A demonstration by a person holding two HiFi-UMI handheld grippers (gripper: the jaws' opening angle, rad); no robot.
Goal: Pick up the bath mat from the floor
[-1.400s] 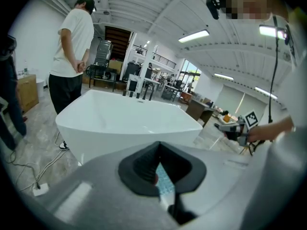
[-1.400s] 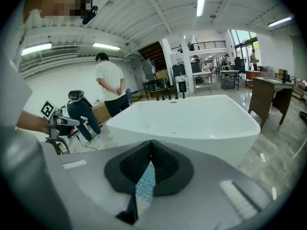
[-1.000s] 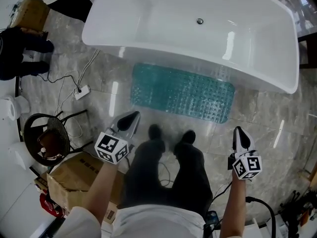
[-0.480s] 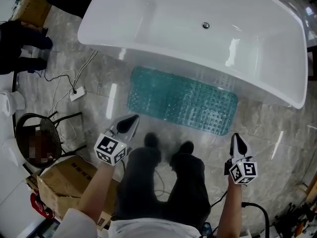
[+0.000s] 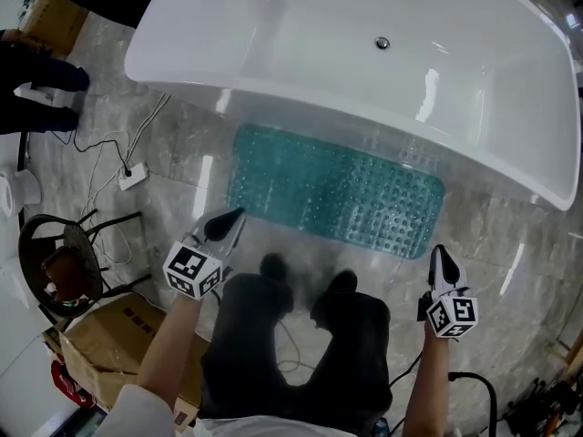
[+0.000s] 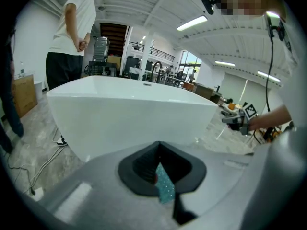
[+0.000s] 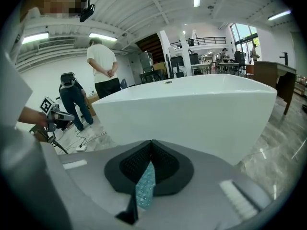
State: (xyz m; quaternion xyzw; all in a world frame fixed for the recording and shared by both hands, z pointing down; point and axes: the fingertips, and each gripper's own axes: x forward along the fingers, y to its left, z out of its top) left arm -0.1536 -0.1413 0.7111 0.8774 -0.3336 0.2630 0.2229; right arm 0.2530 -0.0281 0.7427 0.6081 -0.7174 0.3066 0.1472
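Lying flat on the floor (image 5: 510, 235) at mid-frame, the mat (image 5: 335, 189) sits just below the tub (image 5: 273, 25). Both pinched shut and empty, the left claw (image 5: 234, 217) and right claw (image 5: 441, 253) hover near its lower corners.

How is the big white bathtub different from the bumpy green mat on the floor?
The glossy white bathtub is smooth and plain; the teal rubber bath mat is covered in little bumps. The bathtub stands up deep and hollow; the bath mat lies flat on the grey floor. Both are long and lie side by side.
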